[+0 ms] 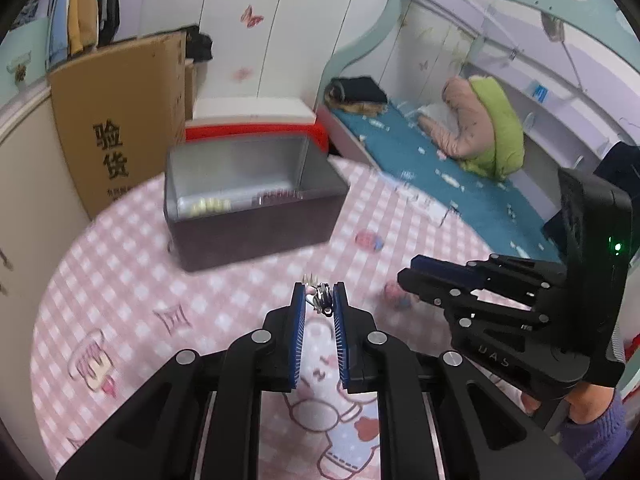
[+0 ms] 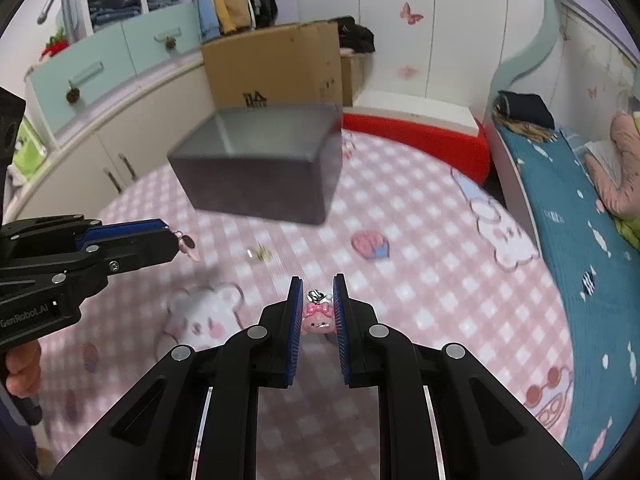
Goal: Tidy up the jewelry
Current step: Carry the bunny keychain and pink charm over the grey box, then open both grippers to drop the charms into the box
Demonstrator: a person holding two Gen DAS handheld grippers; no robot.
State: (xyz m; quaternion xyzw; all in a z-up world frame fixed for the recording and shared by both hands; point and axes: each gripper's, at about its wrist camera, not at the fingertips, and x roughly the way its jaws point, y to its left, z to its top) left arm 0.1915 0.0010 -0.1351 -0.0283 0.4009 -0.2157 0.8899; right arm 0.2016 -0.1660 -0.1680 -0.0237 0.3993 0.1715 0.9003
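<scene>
My left gripper is shut on a small charm with a silver clasp, pinched at the fingertips. From the right wrist view the same gripper reaches in from the left with a pale pink charm hanging at its tip. My right gripper is shut on a pink charm with a bow and a silver clasp. It also shows at the right of the left wrist view. An open dark jewelry box stands beyond both grippers and has beads inside. A small gold piece lies on the cloth.
The pink checked tablecloth covers a round table. A cardboard box and a red-and-white container stand behind the table. A bed with a teal sheet runs along the right. A hand holds the left gripper's handle.
</scene>
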